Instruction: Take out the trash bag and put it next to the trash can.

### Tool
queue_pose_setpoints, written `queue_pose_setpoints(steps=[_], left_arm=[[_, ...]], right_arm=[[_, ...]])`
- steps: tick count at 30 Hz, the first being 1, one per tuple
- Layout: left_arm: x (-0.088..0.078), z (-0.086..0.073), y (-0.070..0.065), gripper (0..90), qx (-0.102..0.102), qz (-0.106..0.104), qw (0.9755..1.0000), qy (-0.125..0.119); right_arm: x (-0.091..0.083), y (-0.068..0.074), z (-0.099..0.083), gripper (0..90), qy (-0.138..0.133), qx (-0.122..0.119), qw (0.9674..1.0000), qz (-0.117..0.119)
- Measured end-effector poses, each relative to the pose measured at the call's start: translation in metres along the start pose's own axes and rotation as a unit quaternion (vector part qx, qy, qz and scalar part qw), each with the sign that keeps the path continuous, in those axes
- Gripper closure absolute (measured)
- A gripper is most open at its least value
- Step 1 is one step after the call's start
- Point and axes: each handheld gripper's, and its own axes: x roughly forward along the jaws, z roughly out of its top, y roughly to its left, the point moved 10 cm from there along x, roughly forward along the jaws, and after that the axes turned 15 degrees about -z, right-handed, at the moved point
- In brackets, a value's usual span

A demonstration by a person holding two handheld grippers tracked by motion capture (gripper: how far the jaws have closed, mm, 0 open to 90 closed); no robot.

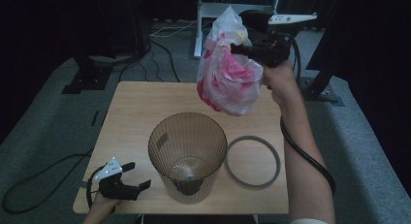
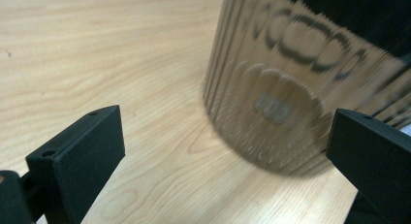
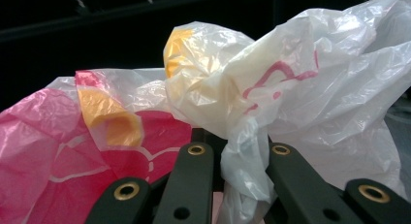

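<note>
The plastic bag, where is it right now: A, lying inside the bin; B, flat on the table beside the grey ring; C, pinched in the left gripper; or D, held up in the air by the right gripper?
D: the right gripper is shut on the plastic bag, which hangs in the air beyond the bin; the left gripper stands open by the bin's base.
</note>
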Motion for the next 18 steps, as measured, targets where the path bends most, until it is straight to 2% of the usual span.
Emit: queue_pose_setpoints(steps=[3,7,13,18], left_arm=[[0.0,-0.004,0.004,0.6,-0.006,0.007,1.0,0.004],[0.002,-0.009,0.007,0.6,-0.008,0.011,0.9998,0.015],[0.007,-0.016,0.008,0.6,-0.006,0.016,0.9992,0.038],[0.008,-0.017,0.007,0.6,-0.006,0.011,0.9992,0.038]], right_arm=[[0.013,-0.018,-0.019,86.7,0.018,0.019,0.9995,-0.017],[0.027,-0.037,-0.041,86.7,0.031,0.05,0.9979,-0.027],[0.045,-0.053,-0.072,86.6,0.051,0.069,0.9956,-0.038],[0.06,-0.063,-0.099,86.6,0.066,0.09,0.9927,-0.046]])
